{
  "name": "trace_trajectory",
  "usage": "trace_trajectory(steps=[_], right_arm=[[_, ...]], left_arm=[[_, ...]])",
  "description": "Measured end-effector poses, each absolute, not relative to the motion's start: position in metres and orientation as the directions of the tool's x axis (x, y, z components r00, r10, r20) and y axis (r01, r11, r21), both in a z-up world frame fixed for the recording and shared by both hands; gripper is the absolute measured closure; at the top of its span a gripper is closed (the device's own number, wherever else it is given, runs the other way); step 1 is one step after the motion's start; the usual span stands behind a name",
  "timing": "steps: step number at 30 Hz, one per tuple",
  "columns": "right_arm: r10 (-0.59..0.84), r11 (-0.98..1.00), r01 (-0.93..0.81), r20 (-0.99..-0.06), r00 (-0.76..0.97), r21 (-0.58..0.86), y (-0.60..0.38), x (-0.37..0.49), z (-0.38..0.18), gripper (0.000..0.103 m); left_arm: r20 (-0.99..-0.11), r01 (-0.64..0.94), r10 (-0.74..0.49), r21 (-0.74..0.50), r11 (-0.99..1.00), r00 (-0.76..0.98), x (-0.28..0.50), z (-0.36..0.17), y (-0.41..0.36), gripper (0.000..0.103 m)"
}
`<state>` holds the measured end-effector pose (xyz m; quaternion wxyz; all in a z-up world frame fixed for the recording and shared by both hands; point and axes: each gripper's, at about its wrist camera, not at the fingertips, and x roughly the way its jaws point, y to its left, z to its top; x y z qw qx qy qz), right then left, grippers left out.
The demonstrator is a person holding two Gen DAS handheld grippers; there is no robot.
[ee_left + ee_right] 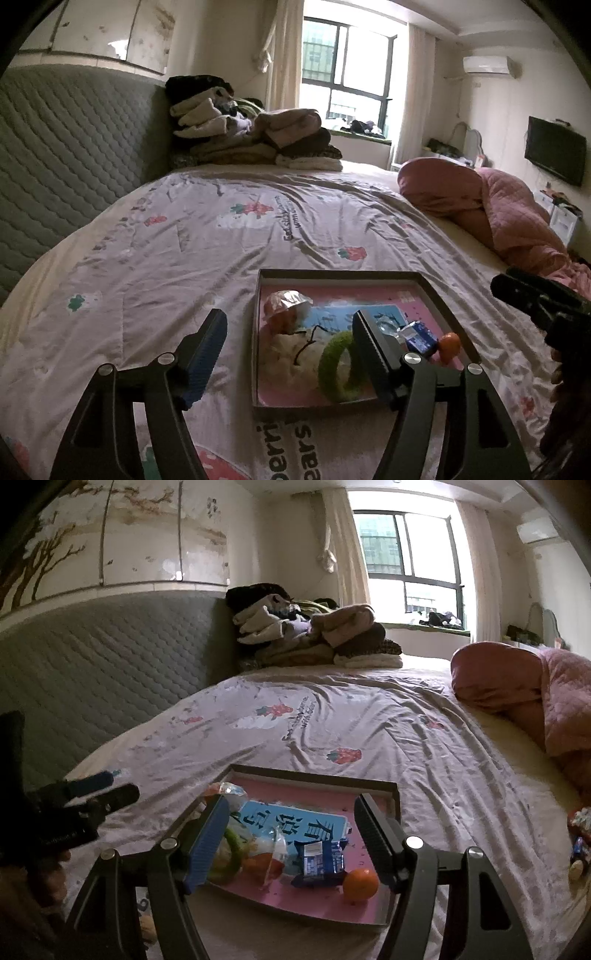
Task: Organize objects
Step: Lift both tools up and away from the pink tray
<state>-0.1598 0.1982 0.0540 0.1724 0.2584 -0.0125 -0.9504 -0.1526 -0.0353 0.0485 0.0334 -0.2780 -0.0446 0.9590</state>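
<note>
Left-wrist view shows me my left gripper (pixel 288 350) with its jaws spread wide and nothing between the pads, hanging above the bedsheet (pixel 166 240) at the near left edge of the shallow tray (pixel 340 275). Its right-hand finger overlaps the tray's contents from where I look; its left-hand finger sits over bare sheet. Just ahead of that gripper, inside the tray, I see a foil-topped cup (pixel 286 304) in the far left corner, a fuzzy green ring (pixel 332 363) nearer to me, a blue snack packet (pixel 419 338) to the right, and an orange (pixel 450 345) beside the packet. At the right edge I catch the dark body of my right gripper (pixel 543 302). From the right-wrist view, that gripper (pixel 291 834) is also released, jaws apart and empty, poised over the tray with the packet and the orange lying between and below its fingers, untouched. Off to its left the left gripper's blue-padded tips poke in. Farther ahead of both grippers lie a heap of folded clothes (pixel 255 136) by the grey padded headboard (pixel 74 147), and a pink quilt (pixel 480 206) off to the right.
</note>
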Motion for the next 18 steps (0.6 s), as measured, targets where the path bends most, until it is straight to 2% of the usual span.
trace_trajectory(steps=[7,9,18], right_arm=[[-0.350,-0.936,0.313,-0.459,-0.817,0.158,0.205,-0.146,0.063,0.032],[-0.353,-0.935,0.318,-0.452,-0.819,0.154,0.205,-0.138,0.063,0.027],[-0.372,-0.928,0.337,-0.446,-0.814,0.159,0.202,-0.114,0.059,0.026]], left_arm=[[-0.524,-0.052,0.101,-0.108,-0.993,-0.846,-0.138,0.051,-0.031,0.029],[-0.518,-0.054,0.100,-0.103,-0.993,-0.849,-0.134,0.052,-0.030,0.029],[-0.528,-0.061,0.109,-0.108,-0.992,-0.842,-0.113,0.047,-0.026,0.028]])
